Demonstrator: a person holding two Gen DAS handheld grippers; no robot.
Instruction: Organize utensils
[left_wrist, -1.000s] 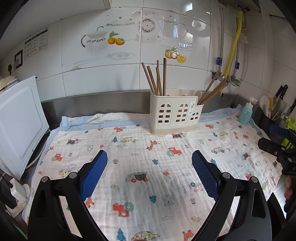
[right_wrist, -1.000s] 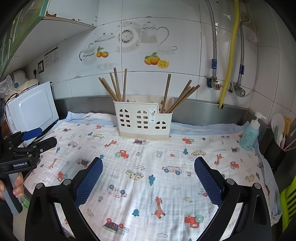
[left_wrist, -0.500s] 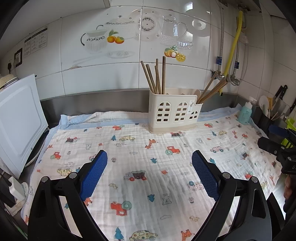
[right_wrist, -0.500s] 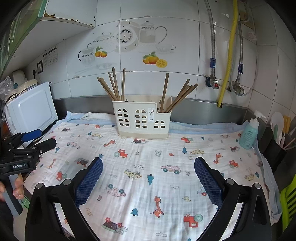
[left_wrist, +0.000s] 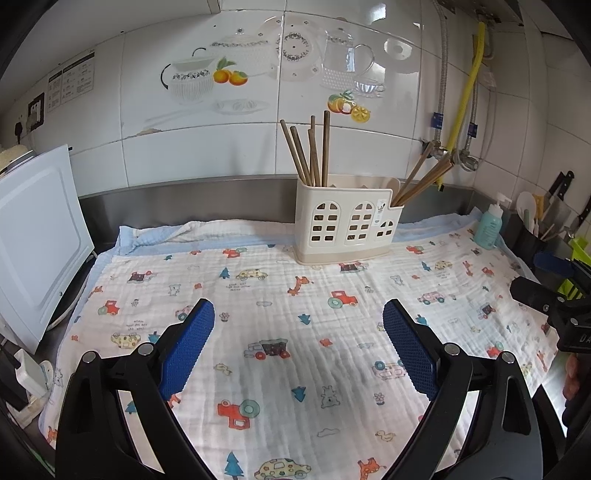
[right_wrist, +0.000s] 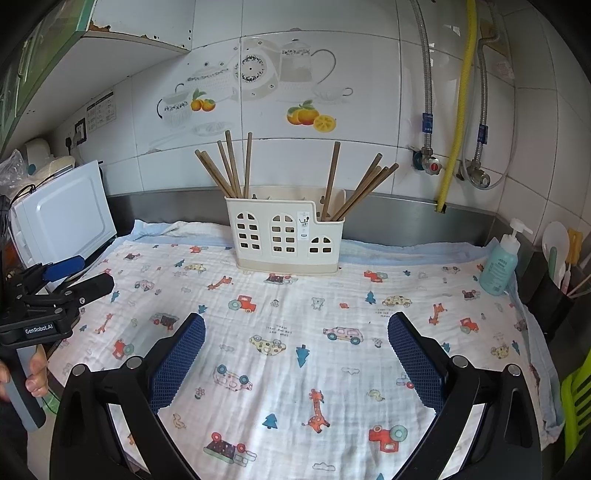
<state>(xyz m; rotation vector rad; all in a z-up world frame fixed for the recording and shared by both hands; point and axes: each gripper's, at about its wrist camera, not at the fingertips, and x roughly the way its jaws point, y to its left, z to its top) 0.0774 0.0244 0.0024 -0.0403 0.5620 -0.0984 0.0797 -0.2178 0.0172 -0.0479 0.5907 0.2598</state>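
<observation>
Right wrist view: white tiled kitchen wall (right_wrist: 369, 155) above a counter spread with a cartoon-print cloth (right_wrist: 295, 332).
Cream utensil caddy (right_wrist: 284, 236) stands at the cloth's back edge, wooden chopsticks (right_wrist: 236, 166) upright inside; teal pump bottle (right_wrist: 500, 266) to the caddy's right. Left gripper (left_wrist: 297, 336) and right gripper (right_wrist: 295, 343) both gape empty, nearer than the caddy; the left one reads "GenRobot.AI".

I see a white tiled wall (right_wrist: 369, 74) with teapot and fruit decals (right_wrist: 310, 116), yellow hose (right_wrist: 458, 110), steel backsplash (left_wrist: 184, 199), cartoon-print cloth (left_wrist: 295, 332) over the desk
</observation>
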